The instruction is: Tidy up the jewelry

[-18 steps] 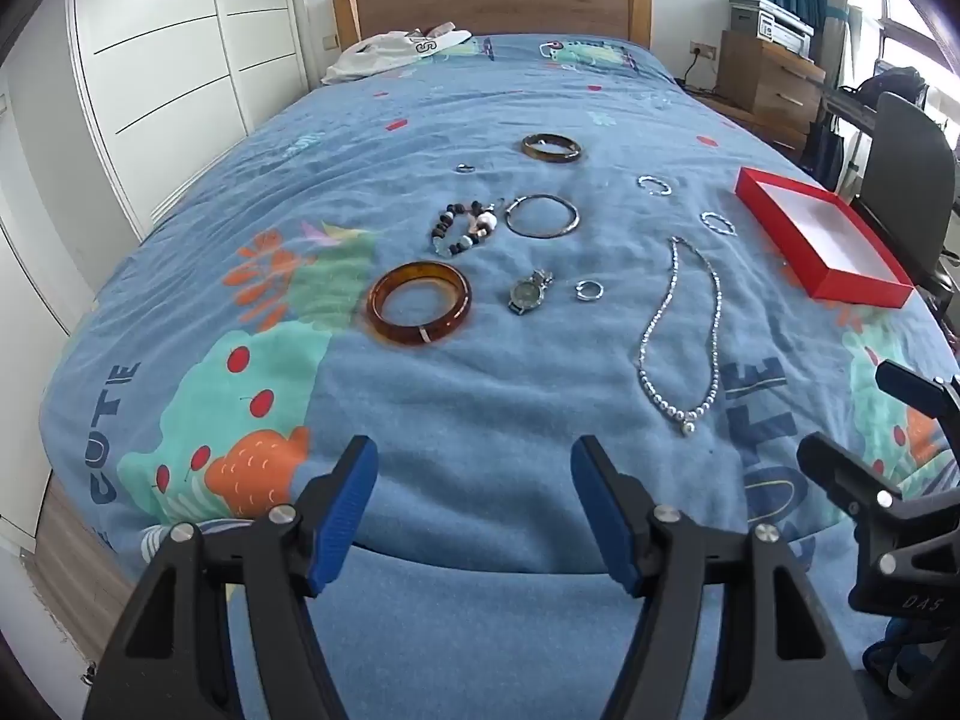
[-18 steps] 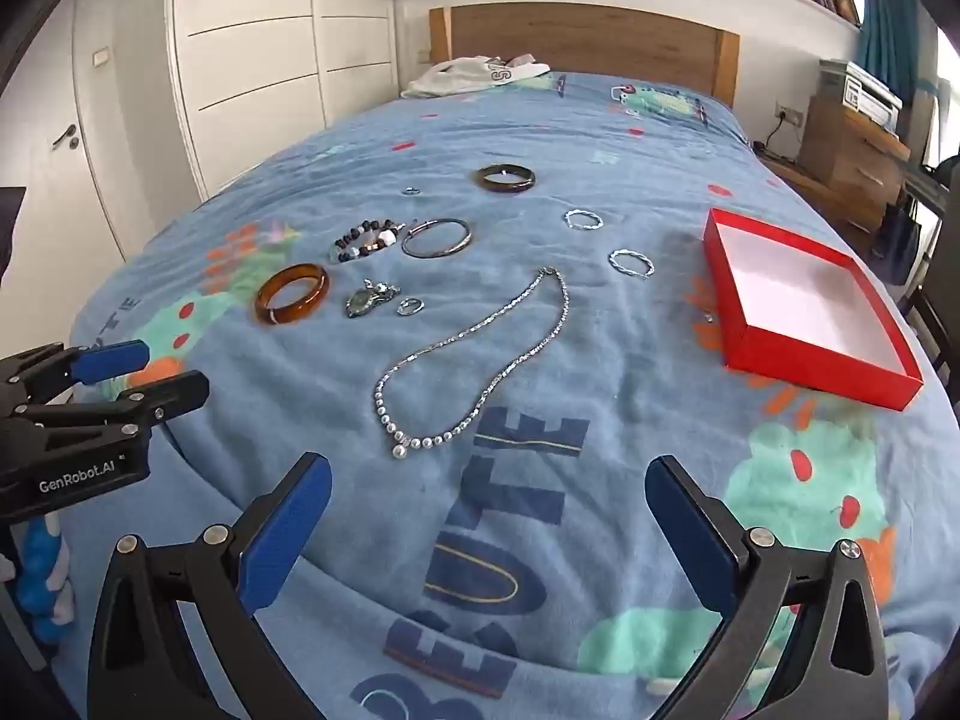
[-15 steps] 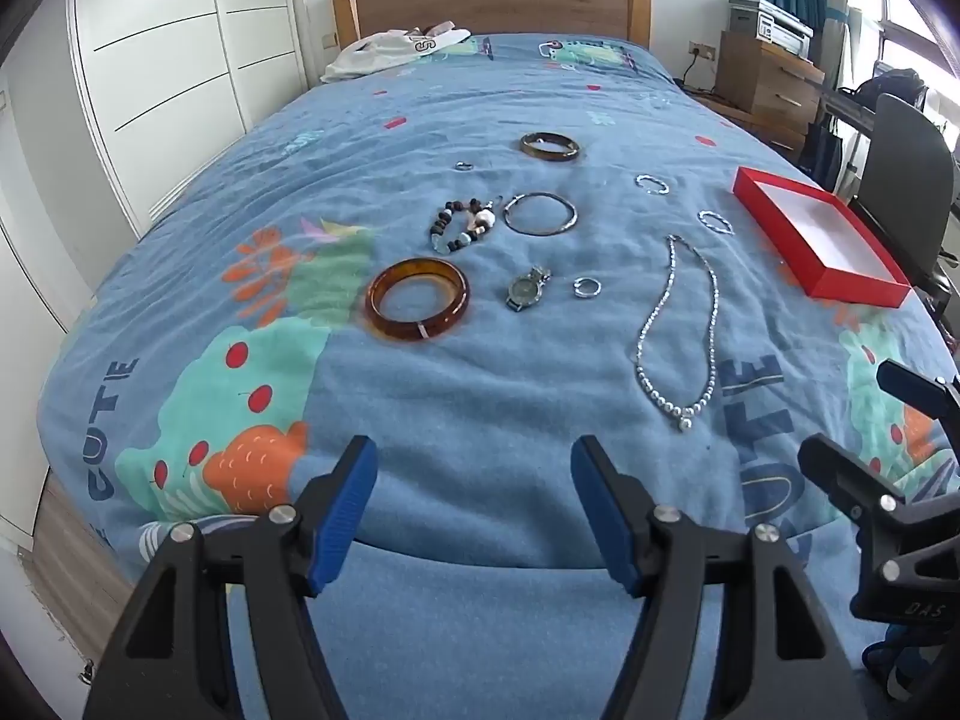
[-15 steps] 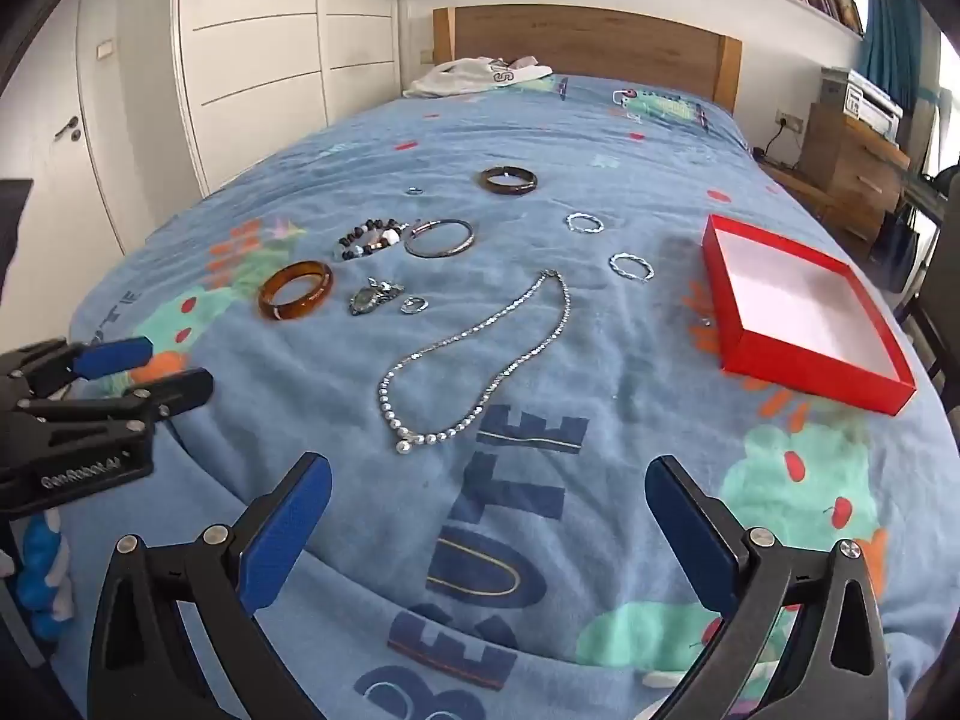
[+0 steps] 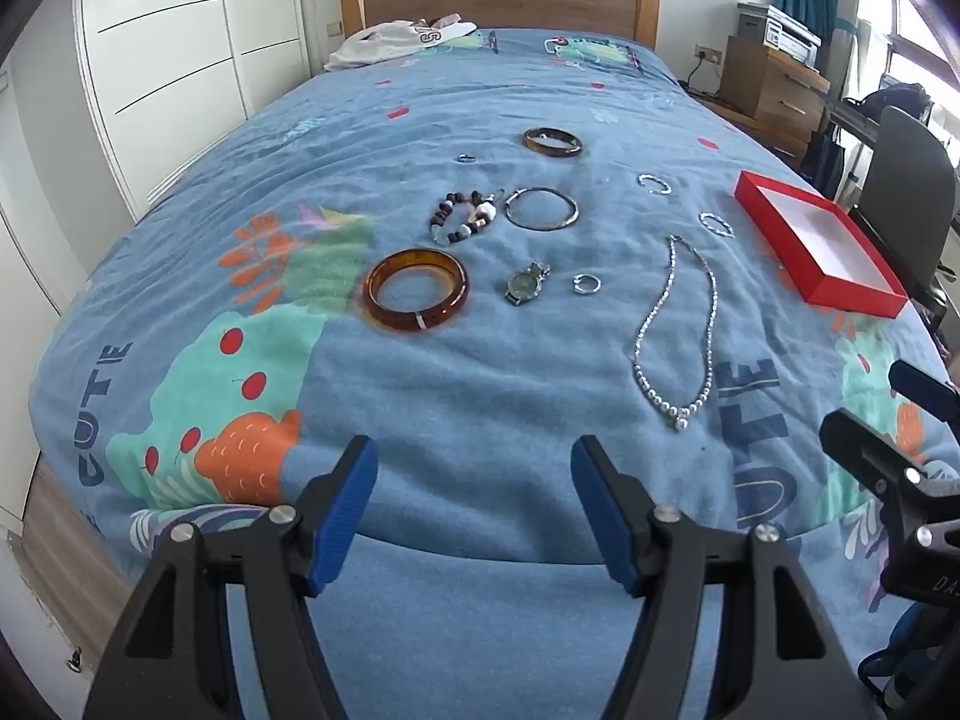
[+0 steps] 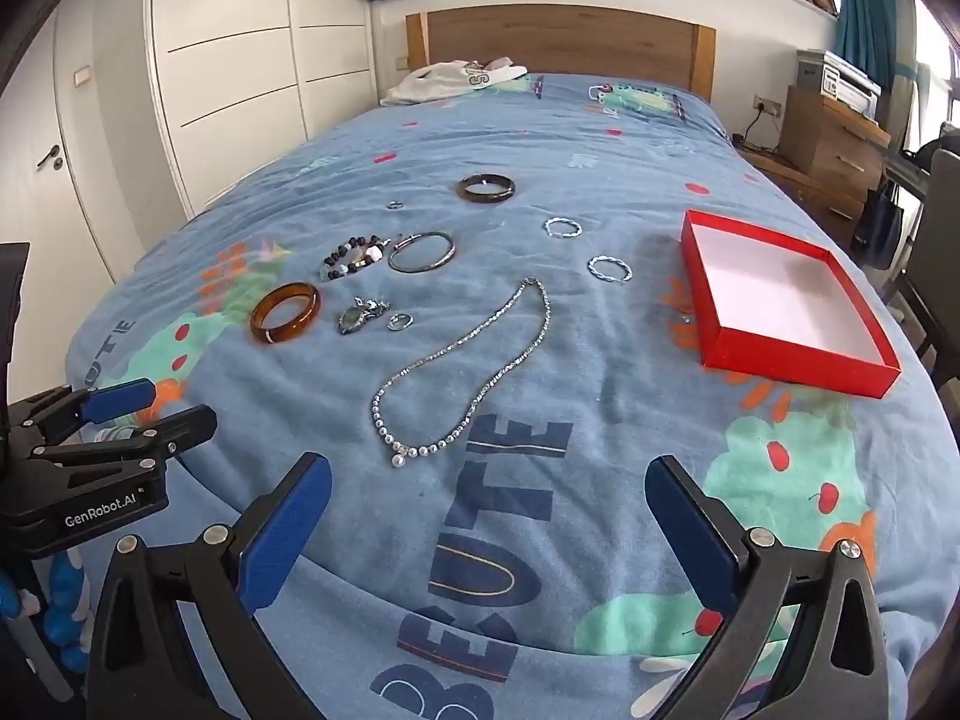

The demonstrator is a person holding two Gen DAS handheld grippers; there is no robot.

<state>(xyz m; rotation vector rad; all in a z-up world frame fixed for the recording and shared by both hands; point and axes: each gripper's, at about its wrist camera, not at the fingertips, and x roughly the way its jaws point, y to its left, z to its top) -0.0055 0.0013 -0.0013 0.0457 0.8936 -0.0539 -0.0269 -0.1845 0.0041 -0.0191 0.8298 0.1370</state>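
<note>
Blue blanket [image 5: 480,408] with big letters and bright shapes covers the bed, and all the jewelry lies on top of it. Both grippers hang over the foot of the bed and hold nothing. The left gripper [image 5: 474,507] has its blue fingers [image 5: 345,507] spread apart. The right gripper [image 6: 489,531] has its fingers [image 6: 288,531] spread even wider.

An amber bangle [image 5: 416,290] lies on the left side of the group. Just to its right are a small watch [image 5: 525,282] and a little silver ring [image 5: 585,283]. Behind them lie a beaded bracelet [image 5: 465,217] and a thin silver bangle [image 5: 542,209], close together. Farther back is a dark brown bangle [image 5: 553,141], with a tiny ring [image 5: 465,158] to its left. A long silver necklace [image 6: 465,369] lies open in a loop, nearest the right gripper. Two twisted silver rings [image 6: 609,269] lie between the necklace and a red box [image 6: 798,354]. The box sits on the right side of the bed with nothing in it. White cloth [image 6: 456,81] lies by the wooden headboard [image 6: 564,42].
</note>
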